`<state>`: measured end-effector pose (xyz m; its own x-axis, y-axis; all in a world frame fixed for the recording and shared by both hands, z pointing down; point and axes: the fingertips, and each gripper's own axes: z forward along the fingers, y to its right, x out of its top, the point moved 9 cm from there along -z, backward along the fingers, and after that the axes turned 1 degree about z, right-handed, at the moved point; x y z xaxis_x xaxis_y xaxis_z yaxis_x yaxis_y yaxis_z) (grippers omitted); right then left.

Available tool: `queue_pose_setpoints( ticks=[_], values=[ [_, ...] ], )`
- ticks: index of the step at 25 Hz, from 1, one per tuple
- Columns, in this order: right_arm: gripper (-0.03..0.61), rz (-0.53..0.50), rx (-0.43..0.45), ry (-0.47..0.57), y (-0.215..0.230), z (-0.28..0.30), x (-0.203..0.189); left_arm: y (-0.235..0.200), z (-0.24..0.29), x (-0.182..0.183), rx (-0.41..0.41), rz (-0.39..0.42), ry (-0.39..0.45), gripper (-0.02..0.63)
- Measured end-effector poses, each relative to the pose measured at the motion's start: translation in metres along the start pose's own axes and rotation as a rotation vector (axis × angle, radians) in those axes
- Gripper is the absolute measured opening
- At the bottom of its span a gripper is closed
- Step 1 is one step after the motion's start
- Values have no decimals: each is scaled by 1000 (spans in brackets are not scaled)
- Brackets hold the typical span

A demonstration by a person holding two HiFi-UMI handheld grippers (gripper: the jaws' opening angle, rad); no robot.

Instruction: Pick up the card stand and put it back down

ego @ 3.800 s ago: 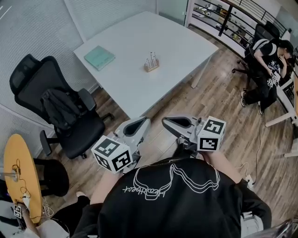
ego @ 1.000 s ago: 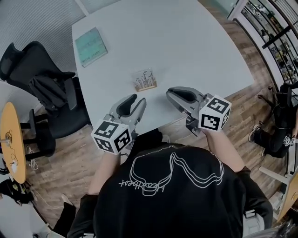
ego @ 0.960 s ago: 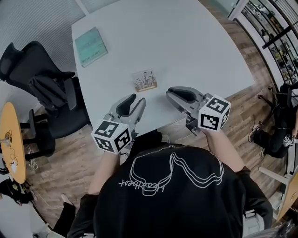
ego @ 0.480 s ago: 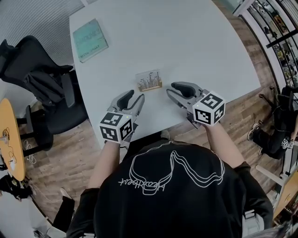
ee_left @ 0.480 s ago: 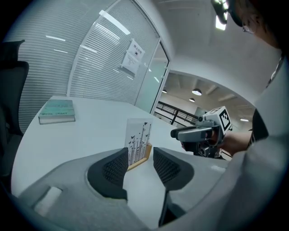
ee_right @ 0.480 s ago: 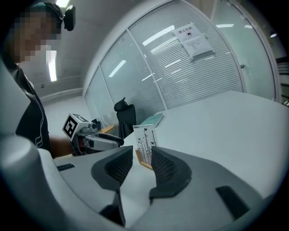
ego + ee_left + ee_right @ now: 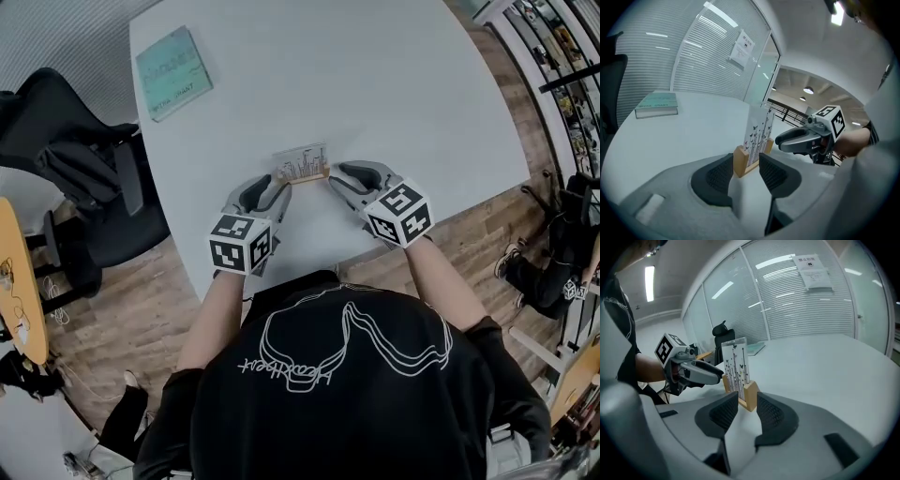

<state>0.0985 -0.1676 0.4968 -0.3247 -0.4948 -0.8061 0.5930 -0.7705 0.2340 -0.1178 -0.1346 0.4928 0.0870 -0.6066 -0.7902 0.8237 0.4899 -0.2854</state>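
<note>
The card stand (image 7: 302, 166), a low wooden base holding an upright printed card, sits on the white table (image 7: 375, 84) near its front edge. My left gripper (image 7: 270, 190) is at the stand's left end, my right gripper (image 7: 337, 178) at its right end. In the left gripper view the wooden end (image 7: 740, 161) sits between the open jaws of the left gripper (image 7: 746, 163), with a gap to one pad. In the right gripper view the other wooden end (image 7: 750, 396) lies between the open jaws of the right gripper (image 7: 747, 408), not squeezed. The stand rests flat.
A teal book (image 7: 173, 70) lies at the table's far left corner. A black office chair (image 7: 80, 159) with a jacket stands left of the table, beside a yellow round table (image 7: 14, 281). Shelving and a seated person (image 7: 562, 234) are at the right.
Both grippers have moved forward from the table's front edge to either end of the card stand, which now lies between each pair of jaws. The stand has not moved.
</note>
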Motion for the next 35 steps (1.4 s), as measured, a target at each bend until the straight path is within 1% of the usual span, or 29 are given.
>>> queue_pose_setpoints(
  ticks=[2,4,8,12,16,20,25,32,35],
  values=[
    [132,21,4,-2,5,7,0,-3,5,-1,1,-4,-5,163],
    [133,18,11,-11,7,13,1,-5,11,-1,-2,-15,-10,163],
    [133,-21,13,-30,4,24,2,-8,15,-3,1,-15,-15,161],
    [125,-48,-5,-56,3,30,0,-8,19,-5,7,-10,-24,161],
    [92,-42,-23,-47,5,30,2,-8,22,-5,6,10,-37,161],
    [91,-32,-22,-46,6,32,2,-10,23,-6,0,1,-42,158],
    [87,-28,-28,-47,6,32,1,-9,24,-7,-6,14,-53,126],
    [84,0,-37,-32,5,32,0,-9,23,-6,1,18,-59,121],
    [83,-7,-46,-32,4,32,0,-8,23,-5,10,16,-63,120]
  ],
)
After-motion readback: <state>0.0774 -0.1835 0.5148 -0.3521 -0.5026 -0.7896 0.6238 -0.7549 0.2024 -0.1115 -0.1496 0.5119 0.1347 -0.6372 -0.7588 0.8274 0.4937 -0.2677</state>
